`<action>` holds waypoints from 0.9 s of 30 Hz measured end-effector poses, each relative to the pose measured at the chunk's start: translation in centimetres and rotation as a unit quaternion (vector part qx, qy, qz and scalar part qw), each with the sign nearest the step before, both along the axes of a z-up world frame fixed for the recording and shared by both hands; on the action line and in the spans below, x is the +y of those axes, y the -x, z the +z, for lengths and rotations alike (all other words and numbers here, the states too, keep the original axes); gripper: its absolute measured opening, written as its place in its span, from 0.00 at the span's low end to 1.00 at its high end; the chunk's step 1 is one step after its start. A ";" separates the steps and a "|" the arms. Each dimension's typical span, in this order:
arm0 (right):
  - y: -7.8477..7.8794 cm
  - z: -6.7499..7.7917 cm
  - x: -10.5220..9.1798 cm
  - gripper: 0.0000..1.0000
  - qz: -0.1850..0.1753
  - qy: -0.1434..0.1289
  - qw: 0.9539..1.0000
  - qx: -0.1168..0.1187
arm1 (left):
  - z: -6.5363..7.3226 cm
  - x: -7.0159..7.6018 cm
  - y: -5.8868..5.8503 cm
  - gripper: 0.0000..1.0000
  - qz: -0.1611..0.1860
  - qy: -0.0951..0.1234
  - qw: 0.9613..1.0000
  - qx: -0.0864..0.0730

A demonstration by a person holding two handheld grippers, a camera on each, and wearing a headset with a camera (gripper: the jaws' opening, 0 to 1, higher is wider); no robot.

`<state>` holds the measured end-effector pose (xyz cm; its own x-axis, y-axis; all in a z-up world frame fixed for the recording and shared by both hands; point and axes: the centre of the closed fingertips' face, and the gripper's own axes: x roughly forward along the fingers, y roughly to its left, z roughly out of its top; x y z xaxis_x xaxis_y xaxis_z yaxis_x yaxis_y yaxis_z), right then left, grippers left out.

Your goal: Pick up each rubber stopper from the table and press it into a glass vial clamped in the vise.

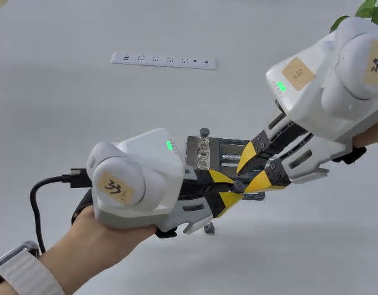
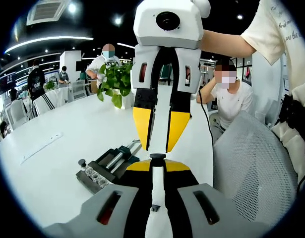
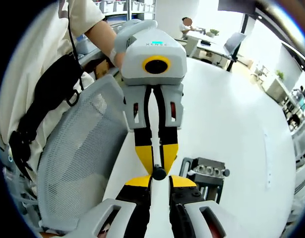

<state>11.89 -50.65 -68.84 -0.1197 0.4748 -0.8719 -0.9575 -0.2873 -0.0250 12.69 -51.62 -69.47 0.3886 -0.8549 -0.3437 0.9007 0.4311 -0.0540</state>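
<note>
Rubber stopper (image 3: 158,172) — pinched, it seems, in left gripper (image 1: 229,188) tips | right gripper (image 2: 157,145) jaws parted, tip-to-tip above vise (image 2: 112,161)

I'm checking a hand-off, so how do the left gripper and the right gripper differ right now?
The left gripper has its jaws closed on a dark rubber stopper; the right gripper has its jaws parted, tips either side of that stopper. In the head view the left gripper comes in low from the left, the right gripper slants down from the upper right. Both have yellow-tipped jaws and meet tip to tip near the vise.
</note>
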 end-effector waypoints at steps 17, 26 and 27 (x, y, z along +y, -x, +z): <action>0.5 0.0 0.8 0.08 -0.006 -0.014 1.000 0.021 | 0.8 0.2 0.1 0.04 0.011 0.029 0.999 -0.011; 0.3 0.3 0.9 0.08 -0.007 -0.019 0.999 0.025 | 1.0 0.4 0.1 0.04 0.013 0.038 0.999 -0.021; 0.2 0.3 0.9 0.08 -0.008 -0.019 0.999 0.028 | 1.1 0.4 0.1 0.04 0.013 0.038 0.999 -0.022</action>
